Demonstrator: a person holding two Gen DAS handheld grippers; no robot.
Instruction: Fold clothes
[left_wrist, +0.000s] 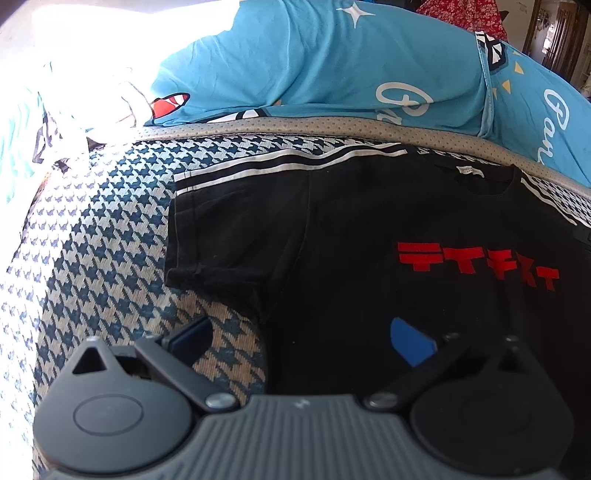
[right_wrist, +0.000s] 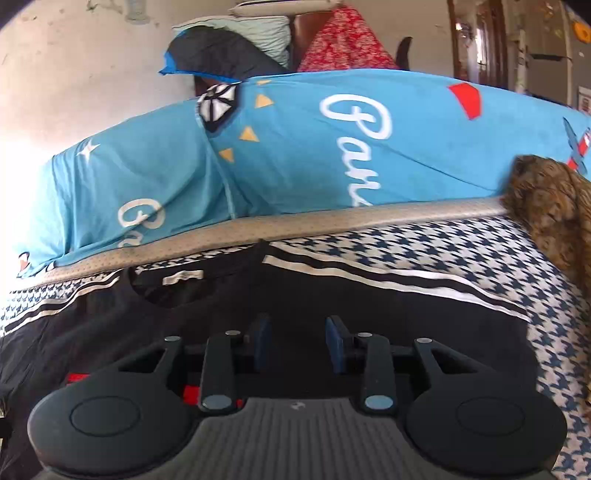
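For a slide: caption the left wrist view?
Open left gripper poised over a flat black T-shirt on a houndstooth cover.

A T-shirt (left_wrist: 332, 229) is being seen spread flat on a patterned cover (left_wrist: 92, 229), its collar toward a padded edge (left_wrist: 332, 127) running behind it. Behind that edge, a printed sheet (left_wrist: 332, 62) is lying over a raised mass. In the right wrist view, a furry blanket (right_wrist: 550, 210) is lying at the right end of the edge, and pillows (right_wrist: 229, 48) are piled behind the sheet against a wall (right_wrist: 74, 74). One sleeve (left_wrist: 229, 236) is being seen stretched out leftward.
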